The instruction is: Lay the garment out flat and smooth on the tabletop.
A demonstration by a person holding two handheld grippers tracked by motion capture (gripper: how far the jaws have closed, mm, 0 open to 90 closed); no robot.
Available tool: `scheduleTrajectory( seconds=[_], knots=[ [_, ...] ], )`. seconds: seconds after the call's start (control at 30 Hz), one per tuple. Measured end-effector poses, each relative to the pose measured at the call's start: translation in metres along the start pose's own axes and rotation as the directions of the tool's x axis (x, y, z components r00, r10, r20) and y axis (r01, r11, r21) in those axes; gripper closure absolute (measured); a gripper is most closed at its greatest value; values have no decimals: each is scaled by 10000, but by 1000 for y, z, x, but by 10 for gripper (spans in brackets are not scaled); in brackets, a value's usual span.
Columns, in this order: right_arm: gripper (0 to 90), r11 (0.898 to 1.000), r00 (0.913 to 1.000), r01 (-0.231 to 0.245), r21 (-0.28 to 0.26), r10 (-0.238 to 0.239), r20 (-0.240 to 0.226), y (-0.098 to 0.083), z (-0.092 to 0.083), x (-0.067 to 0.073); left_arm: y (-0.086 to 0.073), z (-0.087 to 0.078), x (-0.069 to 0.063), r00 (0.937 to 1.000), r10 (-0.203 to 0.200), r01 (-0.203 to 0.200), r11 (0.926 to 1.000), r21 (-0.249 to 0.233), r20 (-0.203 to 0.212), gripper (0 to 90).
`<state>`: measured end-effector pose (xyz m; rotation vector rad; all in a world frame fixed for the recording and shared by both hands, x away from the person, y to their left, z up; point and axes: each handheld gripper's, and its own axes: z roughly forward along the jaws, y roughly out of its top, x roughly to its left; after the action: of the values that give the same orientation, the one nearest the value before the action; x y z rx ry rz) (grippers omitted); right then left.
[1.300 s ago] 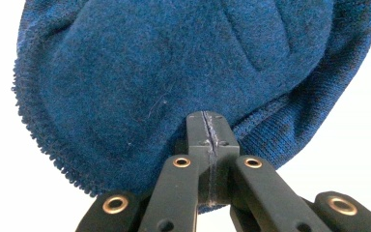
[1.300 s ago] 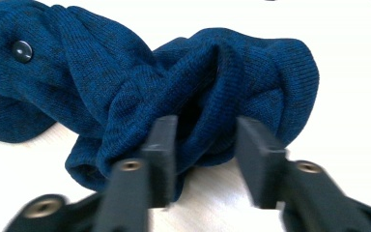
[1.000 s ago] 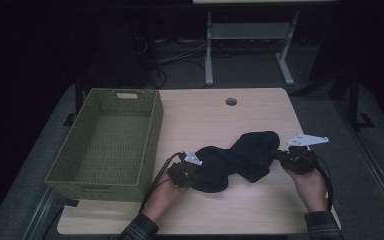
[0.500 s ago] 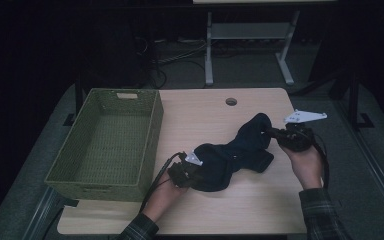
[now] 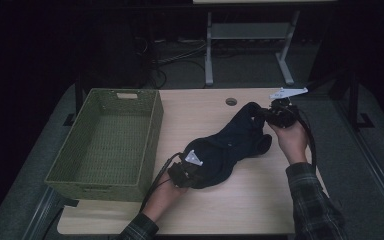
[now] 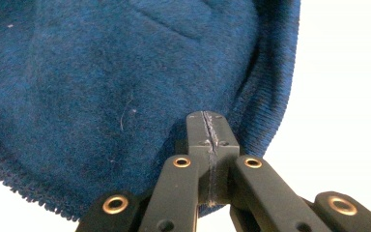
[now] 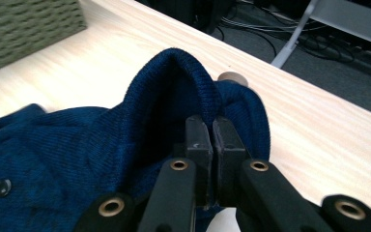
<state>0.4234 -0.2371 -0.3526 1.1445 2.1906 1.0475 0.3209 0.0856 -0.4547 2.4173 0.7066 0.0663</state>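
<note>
A dark blue knit garment (image 5: pixel 230 147) lies stretched across the middle of the wooden table (image 5: pixel 260 210). My left gripper (image 5: pixel 192 170) holds its near left end, jaws shut on the ribbed hem of the garment (image 6: pixel 125 96) close above the tabletop. My right gripper (image 5: pixel 265 114) is shut on the far right end and holds it lifted off the table. In the right gripper view a ribbed fold of the garment (image 7: pixel 174 92) arches up from between the closed jaws, and a small button (image 7: pixel 1 186) shows at the lower left.
A green woven basket (image 5: pixel 107 142) stands empty on the left side of the table, right beside the left hand. A round cable hole (image 5: pixel 231 101) sits near the table's far edge. A metal table frame (image 5: pixel 245 45) and cables lie on the floor beyond.
My right gripper has moved away from the person and upward with its end of the garment, drawing the cloth out longer. The left gripper has stayed where it was.
</note>
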Motion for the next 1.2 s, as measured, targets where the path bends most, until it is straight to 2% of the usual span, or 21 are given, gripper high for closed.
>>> scheduleTrajectory(
  seconds=[0.3,0.47,0.53,0.63,0.73,0.8,0.9,1.0,1.1,1.13,1.2],
  knots=[
    [876,9994,9992,256,225,-263,290,24,31,-8,0,0,0,10000,-10,10,10000,10,37,899],
    [869,9983,9991,286,506,-301,293,27,50,-6,0,0,1,10000,13,-14,10000,23,71,899],
    [818,9982,9994,350,496,-350,-6,26,55,-4,0,0,2,9999,41,-41,10000,55,112,899],
    [694,9981,9987,492,374,-488,-129,26,54,0,0,0,2,9999,8,-9,10000,43,148,899],
    [651,9988,9989,451,195,-448,-141,26,46,0,0,0,2,9999,1,-1,10000,42,147,899],
    [628,9993,9993,362,-95,-363,-45,22,41,-2,0,0,2,9999,9,-9,10000,44,128,899],
    [616,9997,9997,224,-64,-225,-88,18,38,-6,0,0,2,9999,-40,40,10000,12,145,899],
    [595,9997,10000,35,253,-32,-88,5,40,-12,-1,0,3,9998,-74,74,10000,8,172,899],
    [591,9995,9999,-73,310,76,-108,-4,41,-12,-1,0,3,9998,-81,81,10000,-4,197,899],
    [584,9988,9996,-132,469,143,-243,-7,43,-13,-1,0,3,9998,-79,79,10000,-7,206,899],
    [584,9985,9996,-53,538,69,-289,-21,46,-8,-1,0,3,9997,-84,84,10000,-13,210,899]
  ],
)
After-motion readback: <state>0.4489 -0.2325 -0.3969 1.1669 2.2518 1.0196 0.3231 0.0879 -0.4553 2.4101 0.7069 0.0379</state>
